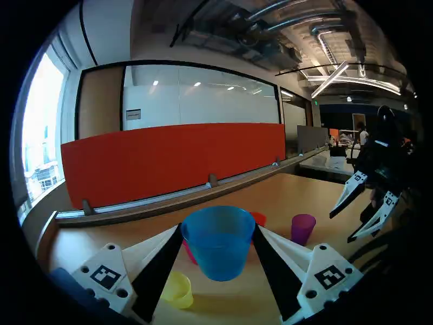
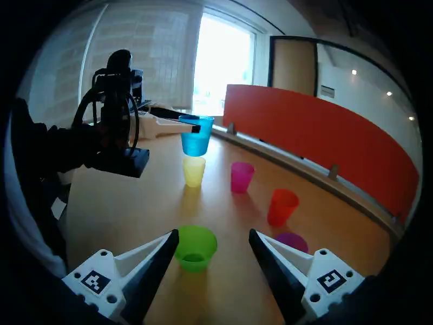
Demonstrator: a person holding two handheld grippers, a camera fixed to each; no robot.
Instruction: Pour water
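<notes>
In the left gripper view, at bottom centre, the left gripper has its fingers clamped on both sides of a blue cup, which is lifted off the table. What is inside the cup cannot be made out. Just behind, a yellow cup is half hidden by the finger at lower left. A pink cup and an orange cup show only as slivers past the blue one. A purple cup stands in full. At the right edge, the right gripper hangs with its fingers apart, holding nothing.

The right gripper view shows six cups, one of each colour. A green cup stands on the table between the spread fingers at bottom centre. Whether the lower-left finger touches it cannot be told. The purple cup is part hidden behind the lower-right finger. Farther up, the orange, pink and yellow cups stand apart, and the blue cup hangs just above the yellow one.
</notes>
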